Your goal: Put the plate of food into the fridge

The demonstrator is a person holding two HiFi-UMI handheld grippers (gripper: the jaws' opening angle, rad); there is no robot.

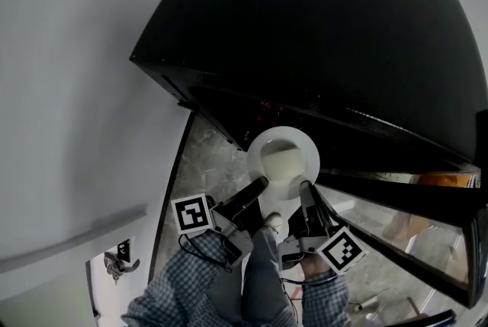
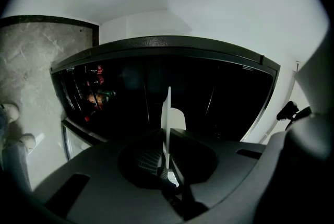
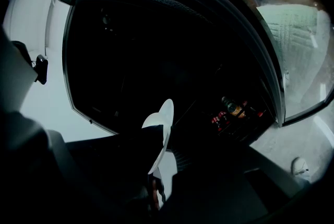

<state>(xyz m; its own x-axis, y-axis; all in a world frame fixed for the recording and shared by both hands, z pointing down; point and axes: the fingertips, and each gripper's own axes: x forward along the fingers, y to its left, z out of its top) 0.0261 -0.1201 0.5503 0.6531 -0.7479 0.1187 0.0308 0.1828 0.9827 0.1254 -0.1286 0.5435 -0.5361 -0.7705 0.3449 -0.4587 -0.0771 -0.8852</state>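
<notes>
**Inspector A:** Left gripper [image 2: 167, 138] first. What do the jaws show?

**Inspector B:** They are closed on the rim of the white plate [image 2: 167, 112]. The plate runs edge-on straight up between them, with one jaw pressed on each face.

**A:** And the right gripper [image 3: 160, 140]?

**B:** The same. Its jaws are clamped on the plate [image 3: 164, 119], whose rim rises out of them and tilts slightly right.

**A:** Position in the head view?

**B:** The left gripper [image 1: 260, 185] has the near-left rim and the right gripper [image 1: 306, 188] has the near-right rim. The plate [image 1: 303, 144] sits level between them, just beyond the jaw tips. Pale food [image 1: 279, 163] lies at its middle.

**A:** What is around it?

**B:** The plate is at the mouth of the black fridge [image 1: 328, 43], against its dark open interior. I cannot tell whether the far rim has crossed the threshold. Bottles [image 3: 234, 108] with red items show low inside, at the far left in the left gripper view [image 2: 97, 95]. The door shelf [image 1: 427, 192] stands open at the right. Grey marbled floor [image 1: 204, 165] lies below, left of the plate. A marker cube [image 1: 191, 213] rides near the left gripper, with checked sleeves [image 1: 171, 289] nearest of all.
</notes>
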